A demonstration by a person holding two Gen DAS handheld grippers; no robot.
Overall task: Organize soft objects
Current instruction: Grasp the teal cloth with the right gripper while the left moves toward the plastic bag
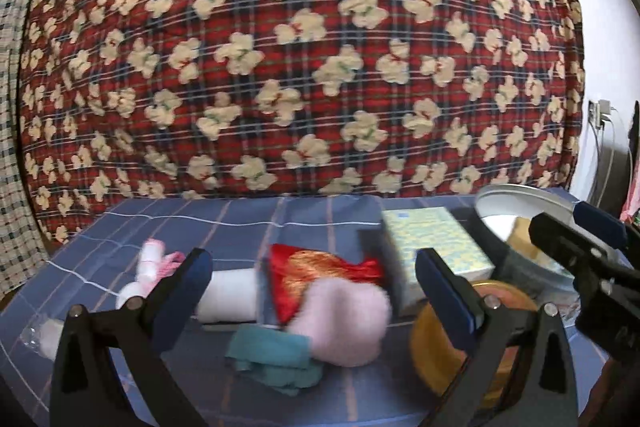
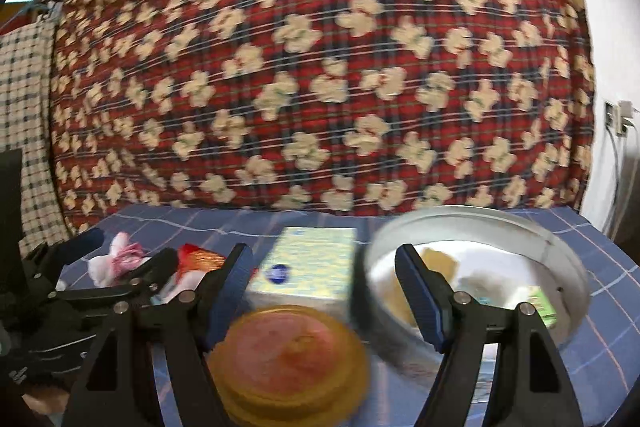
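My left gripper [image 1: 316, 285] is open and empty above a heap of soft things on the blue checked cloth: a fluffy pink piece [image 1: 348, 323], a folded teal cloth [image 1: 276, 357], a red and gold satin pouch [image 1: 308, 275], a white roll [image 1: 230, 293] and a pink-white toy [image 1: 150, 265]. My right gripper [image 2: 322, 285] is open and empty over a round amber lid [image 2: 288, 359] and a metal basin [image 2: 480, 227]. The basin holds a tan sponge [image 2: 438, 263] and a green packet [image 2: 542, 301].
A patterned tissue box [image 1: 434, 241] lies between the soft heap and the basin [image 1: 516, 199]; it shows in the right wrist view too [image 2: 310, 265]. A red bear-print quilt [image 1: 304, 59] hangs behind the table. The right gripper [image 1: 588, 251] shows at the left view's right edge.
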